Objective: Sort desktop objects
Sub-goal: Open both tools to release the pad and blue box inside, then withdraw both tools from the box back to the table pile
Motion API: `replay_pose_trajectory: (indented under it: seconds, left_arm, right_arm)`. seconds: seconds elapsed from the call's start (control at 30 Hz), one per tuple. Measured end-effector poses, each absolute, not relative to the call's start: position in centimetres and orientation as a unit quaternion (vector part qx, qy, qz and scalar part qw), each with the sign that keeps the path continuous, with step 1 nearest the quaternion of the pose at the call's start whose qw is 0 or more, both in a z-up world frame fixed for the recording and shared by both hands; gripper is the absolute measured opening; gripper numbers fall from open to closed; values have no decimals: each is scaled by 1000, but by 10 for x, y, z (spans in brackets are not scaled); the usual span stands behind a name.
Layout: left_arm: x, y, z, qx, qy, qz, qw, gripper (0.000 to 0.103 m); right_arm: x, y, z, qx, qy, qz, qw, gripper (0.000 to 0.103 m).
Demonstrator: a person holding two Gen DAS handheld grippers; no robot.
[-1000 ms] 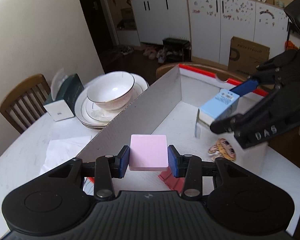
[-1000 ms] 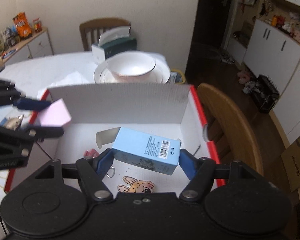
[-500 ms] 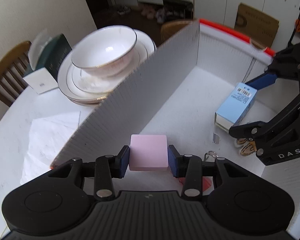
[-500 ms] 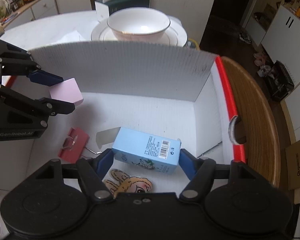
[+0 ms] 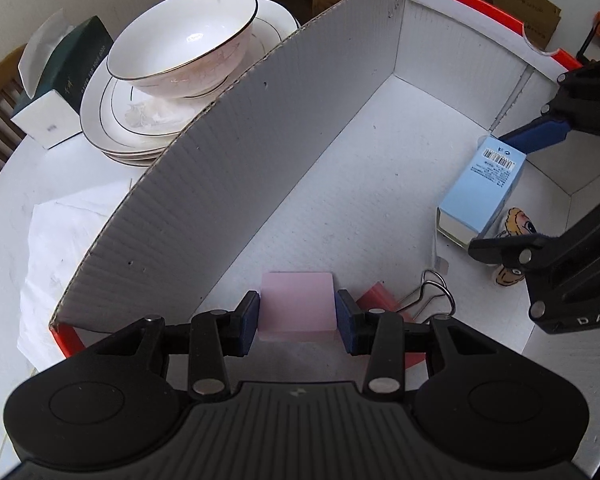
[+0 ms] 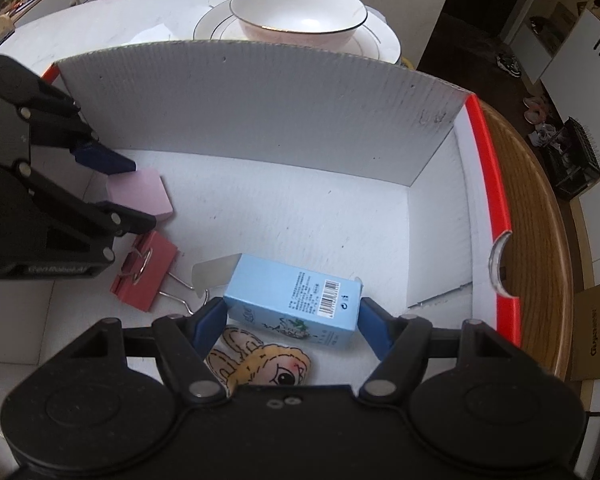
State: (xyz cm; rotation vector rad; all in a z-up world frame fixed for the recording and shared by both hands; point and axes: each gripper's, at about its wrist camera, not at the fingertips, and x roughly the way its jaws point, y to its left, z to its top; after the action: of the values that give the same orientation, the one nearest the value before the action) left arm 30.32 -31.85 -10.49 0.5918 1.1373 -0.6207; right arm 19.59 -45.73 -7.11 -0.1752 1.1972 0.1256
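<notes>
I see both of my grippers lowered inside a white cardboard box (image 5: 260,152) with an orange-red rim. My left gripper (image 5: 297,322) is clamped on a pink sticky-note pad (image 5: 297,308), its two blue pads pressed against the pad's left and right sides. From the right wrist view, the pad (image 6: 140,194) sits low near the left inside corner of the box, close to the floor; I cannot tell whether it touches.

My right gripper (image 6: 292,322) is clamped on a light blue carton (image 6: 296,298) with a barcode on its upper face. The blue fingers press its two short ends, and one end flap hangs open toward the left. From the left wrist view, the carton (image 5: 482,188) sits toward the right side of the box, low over the floor.

On the box floor lies a red binder clip (image 6: 144,270) with wire handles, just beside the pink pad and under my left gripper. A cartoon rabbit sticker (image 6: 260,366) lies flat just beneath the blue carton, partly hidden by my right gripper.

Outside the box, beyond its tall wall, a white bowl (image 5: 182,42) rests on a stack of white plates (image 5: 112,120) on the white table (image 5: 60,172). A dark green tissue box (image 5: 60,88) stands just beside the plates.
</notes>
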Motion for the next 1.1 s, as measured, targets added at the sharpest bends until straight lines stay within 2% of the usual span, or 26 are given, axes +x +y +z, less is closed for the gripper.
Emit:
replay_pose_trajectory:
  seconds: [0.67,1.1]
  left_arm:
    - [279,-301,-68,218,478,-302,795,41]
    - [235,-261,-22,155,410,-318,841,41]
  right_arm:
    - [181,-467,-45,-70,523,78,846,75]
    - [131,-452,8,-52,460,101,881,77]
